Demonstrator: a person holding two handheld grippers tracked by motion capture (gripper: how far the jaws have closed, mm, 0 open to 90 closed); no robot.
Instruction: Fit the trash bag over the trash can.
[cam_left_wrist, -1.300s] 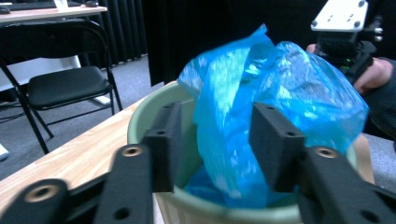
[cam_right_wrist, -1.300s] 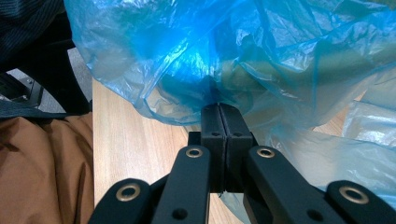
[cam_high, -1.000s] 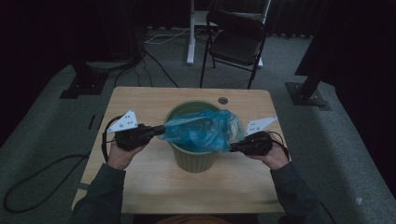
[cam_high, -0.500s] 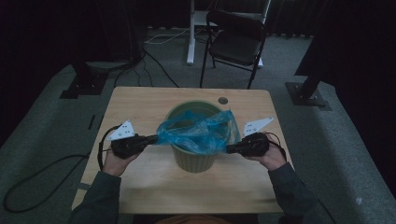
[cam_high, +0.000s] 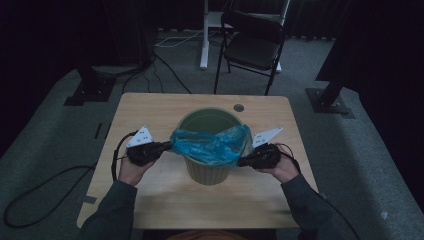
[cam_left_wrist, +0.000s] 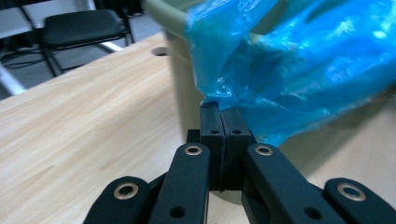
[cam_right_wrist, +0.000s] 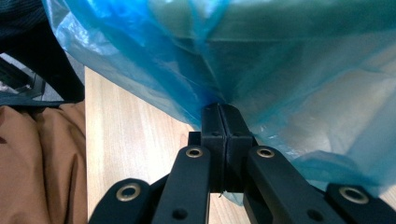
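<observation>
The bag (cam_high: 212, 145) is a bright, see-through blue, crinkled with paler highlights where the light catches it, and the bin's colour shows dimly through it. The bin (cam_high: 207, 170) is a dull olive green, plain, with no marking. The bench (cam_high: 150, 200) is pale wood with a fine, straight grain and one small dark grey round cap (cam_high: 238, 107) near its far edge. Both the left gripper (cam_high: 167, 146) and the right gripper (cam_high: 243, 161) are black, with brass-coloured rivets along their arms, and each carries a white plate with small dark dots. The sleeves (cam_high: 115, 210) are dark grey. The chair (cam_high: 252, 47) is black, the floor (cam_high: 50, 150) grey carpet.
</observation>
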